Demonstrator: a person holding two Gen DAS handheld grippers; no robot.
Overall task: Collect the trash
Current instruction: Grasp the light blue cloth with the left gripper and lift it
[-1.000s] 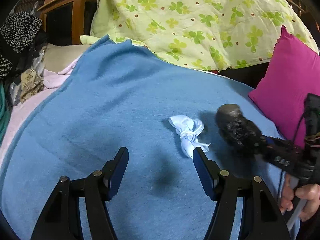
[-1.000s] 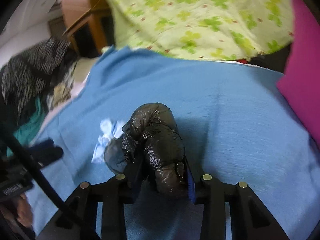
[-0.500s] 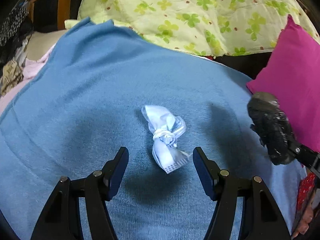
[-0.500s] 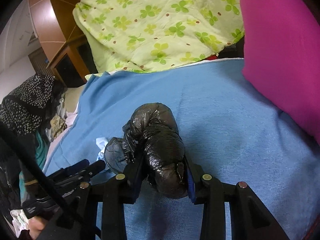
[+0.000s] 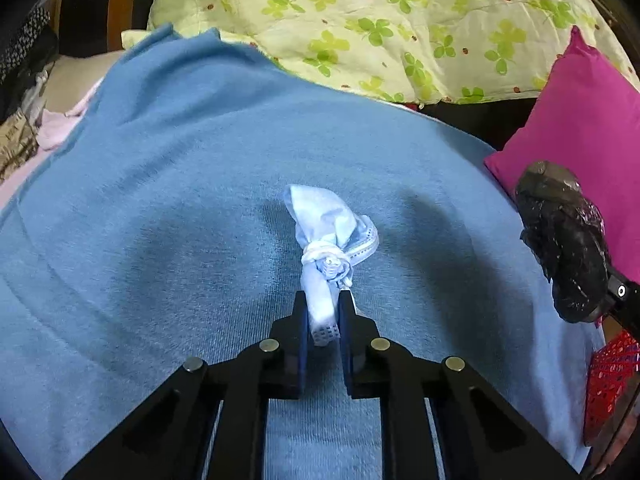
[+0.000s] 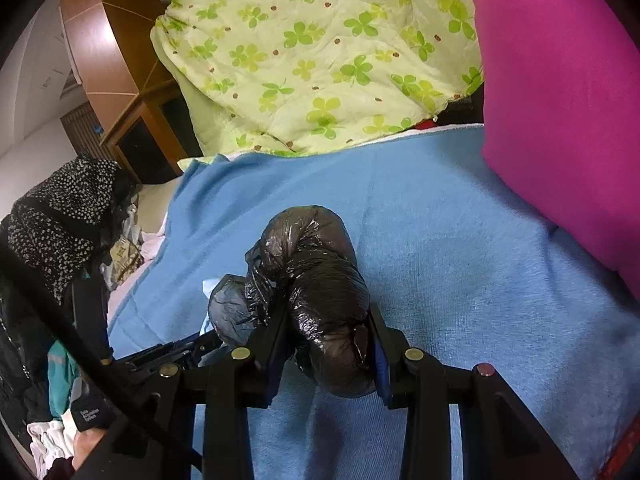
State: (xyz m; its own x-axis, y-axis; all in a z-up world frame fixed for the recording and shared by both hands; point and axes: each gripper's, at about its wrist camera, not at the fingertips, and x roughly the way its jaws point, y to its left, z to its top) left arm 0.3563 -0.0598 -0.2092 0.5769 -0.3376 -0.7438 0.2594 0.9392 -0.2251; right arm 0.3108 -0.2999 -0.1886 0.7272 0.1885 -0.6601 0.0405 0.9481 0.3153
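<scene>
Your left gripper [image 5: 323,312] is clamped on the knotted face mask [image 5: 326,236] mid-blanket [image 5: 160,200]; your right gripper [image 6: 326,332] grips the crumpled black bag [image 6: 316,280]. Both pieces are held; depositing them remains, with no bin in view.

Knotted blue mask [image 5: 326,240]; crumpled black bag [image 6: 320,292]

Your left gripper [image 5: 323,308] hides the knotted face mask's [image 5: 326,236] lower end between its fingers. Your right gripper [image 6: 326,332] covers the black bag's [image 6: 316,280] base. The magenta pillow [image 6: 560,100] is cut off at the right edge; label text on the left device is too small to read.
</scene>
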